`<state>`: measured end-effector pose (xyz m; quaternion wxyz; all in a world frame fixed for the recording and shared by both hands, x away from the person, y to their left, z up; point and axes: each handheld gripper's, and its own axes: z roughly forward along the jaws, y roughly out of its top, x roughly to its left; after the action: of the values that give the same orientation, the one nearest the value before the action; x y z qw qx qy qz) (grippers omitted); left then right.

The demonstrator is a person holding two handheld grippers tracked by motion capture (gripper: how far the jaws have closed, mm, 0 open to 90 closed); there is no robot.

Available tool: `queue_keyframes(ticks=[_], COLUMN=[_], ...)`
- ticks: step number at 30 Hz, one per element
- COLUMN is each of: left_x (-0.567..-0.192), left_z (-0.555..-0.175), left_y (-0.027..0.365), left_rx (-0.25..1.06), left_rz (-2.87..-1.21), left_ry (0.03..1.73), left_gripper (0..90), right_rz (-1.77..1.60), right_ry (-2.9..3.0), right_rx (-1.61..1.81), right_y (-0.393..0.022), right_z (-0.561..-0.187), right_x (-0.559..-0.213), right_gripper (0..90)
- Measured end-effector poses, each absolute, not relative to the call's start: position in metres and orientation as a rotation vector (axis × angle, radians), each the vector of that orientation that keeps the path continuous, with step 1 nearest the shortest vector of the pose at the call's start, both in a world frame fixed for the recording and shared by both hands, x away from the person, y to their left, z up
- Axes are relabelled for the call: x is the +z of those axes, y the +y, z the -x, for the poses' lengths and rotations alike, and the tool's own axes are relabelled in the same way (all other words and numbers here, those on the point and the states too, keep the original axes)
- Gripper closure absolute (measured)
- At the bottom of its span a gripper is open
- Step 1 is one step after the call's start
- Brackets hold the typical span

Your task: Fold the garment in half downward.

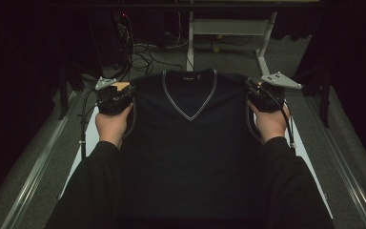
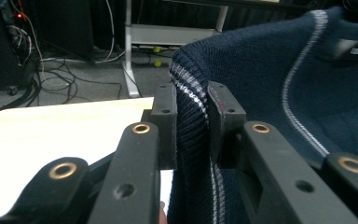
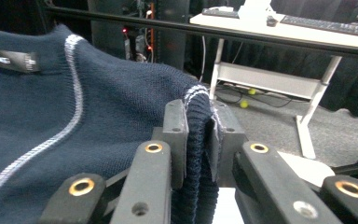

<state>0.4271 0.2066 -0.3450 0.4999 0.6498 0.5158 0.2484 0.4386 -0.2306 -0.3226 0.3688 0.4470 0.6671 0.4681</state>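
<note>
A navy sleeveless V-neck sweater (image 1: 188, 143) with grey trim hangs spread between my two grippers, its hem down near the person's arms. My left gripper (image 1: 124, 98) is shut on the sweater's left shoulder; in the left gripper view its jaws pinch the striped armhole edge (image 2: 191, 121). My right gripper (image 1: 255, 95) is shut on the right shoulder, where the knit edge (image 3: 198, 130) is folded between the jaws. Both shoulders are held at about the same height above the pale table (image 1: 310, 162).
Metal rails (image 1: 38, 167) run along both sides of the table. Beyond it the grey floor carries tangled cables (image 1: 140, 57), a white desk frame (image 1: 262, 43) and small yellow balls (image 3: 244, 103). Dark curtains close off both sides.
</note>
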Motion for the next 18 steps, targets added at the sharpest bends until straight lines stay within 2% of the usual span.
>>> queue_keyframes(ticks=[7,9,13,18], left_x=[-0.358,-0.362,-0.373,-0.396], left_z=[-0.410,-0.402,-0.374,-0.332], left_y=[0.210,0.212,0.216,0.229], left_rx=[0.574,0.527,0.516,0.476], left_rz=[-1.598,-1.621,-1.681,-1.625], left_ry=[1.218,1.199,1.127,1.091], left_gripper=[71.1,71.1,71.1,71.2], right_rz=[-1.147,-1.146,-1.128,-1.057], right_ry=[1.734,1.742,1.777,1.824], right_rx=[1.241,1.261,1.310,1.319], right_y=[-0.236,-0.239,-0.248,-0.254], right_z=[-0.424,-0.416,-0.390,-0.352], right_x=[-0.338,-0.343,-0.354,-0.376], right_gripper=[79.2,79.2,79.3,79.3])
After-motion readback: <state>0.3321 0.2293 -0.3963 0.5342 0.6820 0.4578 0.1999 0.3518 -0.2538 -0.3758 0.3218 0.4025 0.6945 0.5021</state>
